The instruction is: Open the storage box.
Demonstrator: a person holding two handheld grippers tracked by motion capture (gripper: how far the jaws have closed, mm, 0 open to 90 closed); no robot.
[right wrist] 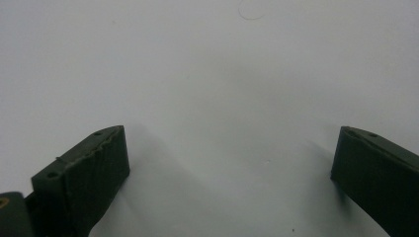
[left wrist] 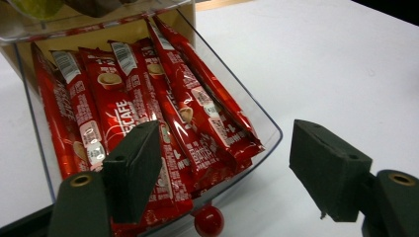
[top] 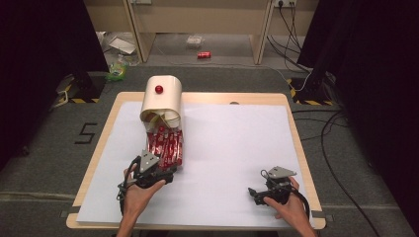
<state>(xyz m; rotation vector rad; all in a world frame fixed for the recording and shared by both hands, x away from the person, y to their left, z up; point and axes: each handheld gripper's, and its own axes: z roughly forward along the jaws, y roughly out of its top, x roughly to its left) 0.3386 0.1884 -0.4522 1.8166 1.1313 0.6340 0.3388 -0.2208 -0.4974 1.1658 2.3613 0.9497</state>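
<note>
Grey carpet floor [top: 222, 74], perhaps dim.

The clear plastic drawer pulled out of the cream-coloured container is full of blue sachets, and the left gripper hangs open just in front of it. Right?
Not quite: the sachets are red, as the left gripper view shows. The rest holds: the clear plastic drawer is pulled out of the cream-coloured container, and the left gripper is open just in front of it.
</note>
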